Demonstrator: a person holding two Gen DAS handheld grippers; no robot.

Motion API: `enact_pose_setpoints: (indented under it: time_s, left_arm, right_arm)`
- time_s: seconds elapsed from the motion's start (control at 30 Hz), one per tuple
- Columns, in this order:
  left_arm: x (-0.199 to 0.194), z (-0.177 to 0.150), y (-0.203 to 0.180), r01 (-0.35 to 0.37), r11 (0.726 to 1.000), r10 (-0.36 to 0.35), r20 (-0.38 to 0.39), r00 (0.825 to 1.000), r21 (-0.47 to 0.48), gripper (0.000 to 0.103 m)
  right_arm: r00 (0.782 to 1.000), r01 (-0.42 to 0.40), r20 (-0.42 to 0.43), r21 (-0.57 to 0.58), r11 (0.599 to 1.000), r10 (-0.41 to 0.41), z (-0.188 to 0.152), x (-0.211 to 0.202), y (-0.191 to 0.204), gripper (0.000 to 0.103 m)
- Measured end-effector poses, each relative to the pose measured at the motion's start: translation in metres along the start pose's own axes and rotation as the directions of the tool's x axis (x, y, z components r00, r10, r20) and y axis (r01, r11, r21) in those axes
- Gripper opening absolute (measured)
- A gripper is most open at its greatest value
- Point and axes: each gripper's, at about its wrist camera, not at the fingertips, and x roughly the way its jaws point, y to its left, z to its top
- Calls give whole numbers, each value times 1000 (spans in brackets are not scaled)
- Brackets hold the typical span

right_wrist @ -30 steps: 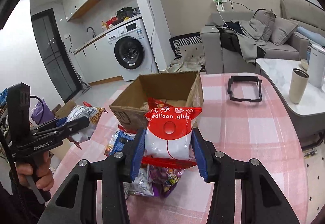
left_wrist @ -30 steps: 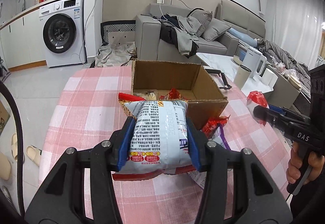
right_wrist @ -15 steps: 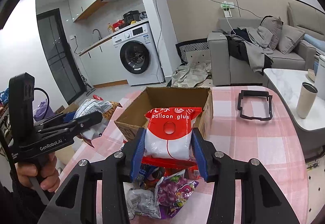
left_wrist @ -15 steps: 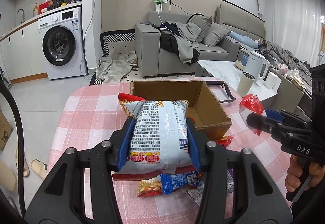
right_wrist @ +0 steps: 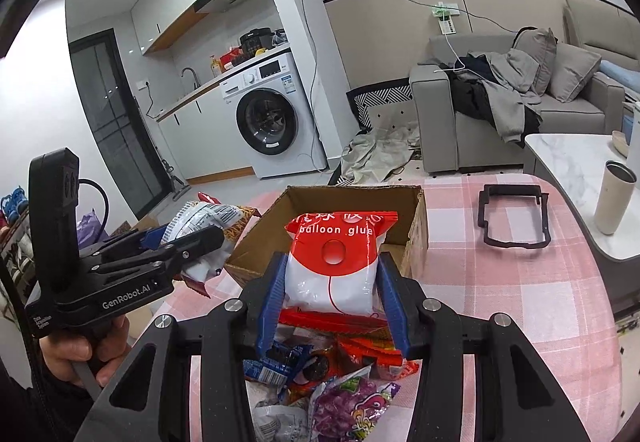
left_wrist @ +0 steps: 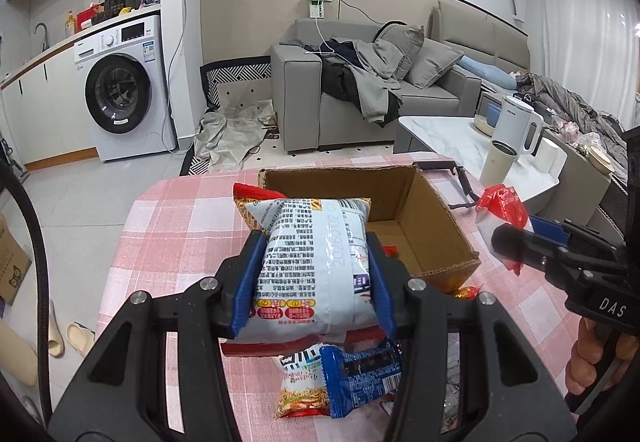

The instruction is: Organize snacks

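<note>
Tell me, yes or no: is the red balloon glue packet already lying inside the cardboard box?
No. The balloon glue packet is clamped between the right claw pads, held up in front of the cardboard box.

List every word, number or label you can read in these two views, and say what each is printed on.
"balloon glue": red and white packet in the right gripper.
"20260102": pale snack bag in the left gripper; its fine print is too small to read.
"GenRobot.AI": left gripper's body, right wrist view.
"DAS": right gripper's body.
Washing machine labels: unreadable.
</note>
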Motion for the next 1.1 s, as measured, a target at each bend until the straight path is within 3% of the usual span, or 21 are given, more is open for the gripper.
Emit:
enact_pose_setpoints:
  time_s: [0.37,1.1]
  left_arm:
    - [31,13,2,-8,1000,8,-11,1000,-2,46]
    - [104,13,10,-34,999,34,-48,998,-3,46]
  right_arm:
    - [1000,23,15,45,999,-24,5,20,-10,46]
    - [998,11,-60,44,999,-9,5,78,-18,46]
